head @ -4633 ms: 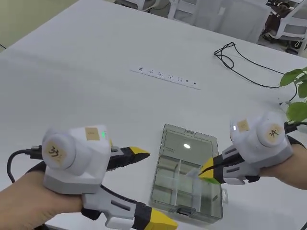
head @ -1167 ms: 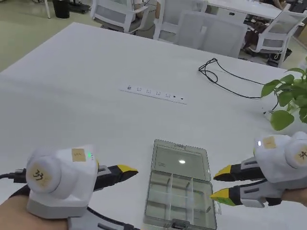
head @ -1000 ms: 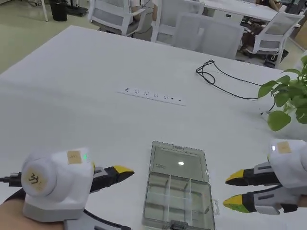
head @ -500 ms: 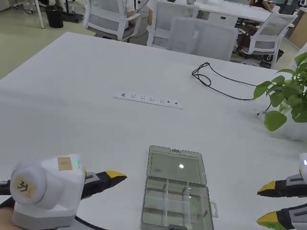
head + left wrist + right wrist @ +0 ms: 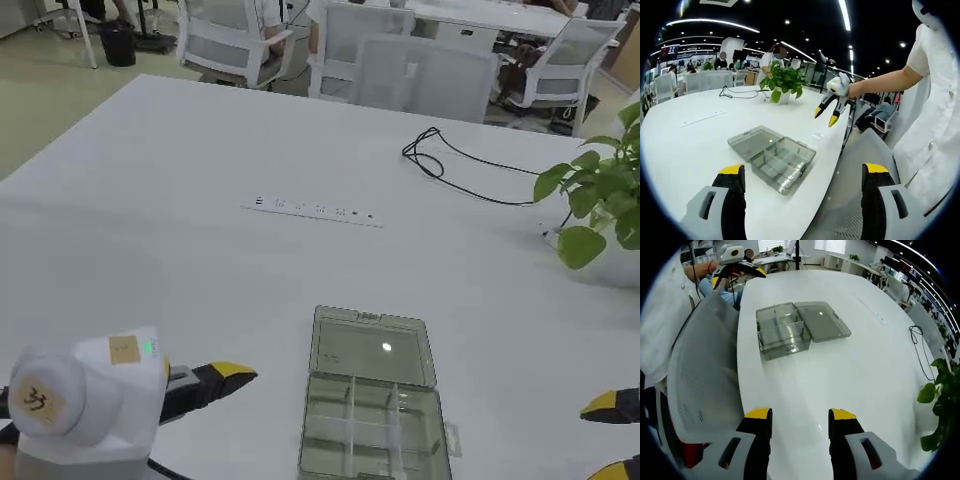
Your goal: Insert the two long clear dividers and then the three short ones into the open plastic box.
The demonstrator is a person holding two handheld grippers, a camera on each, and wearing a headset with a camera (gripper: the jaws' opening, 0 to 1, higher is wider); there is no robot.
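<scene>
Both claws empty: my left gripper [image 5: 802, 170] gapes wide, my right gripper [image 5: 800, 414] stands open, narrower. The plastic box [image 5: 372, 345] lies on the table [image 5: 200, 250], lid flat, between them and well apart from each. The clear dividers [image 5: 781, 326] look seated inside it. Likely light, stiff, slick, crackable; pinch a top edge mid-length.

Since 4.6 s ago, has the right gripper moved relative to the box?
Yes. The right gripper was over the plastic box's right side; now it sits clear of it, further right.
</scene>
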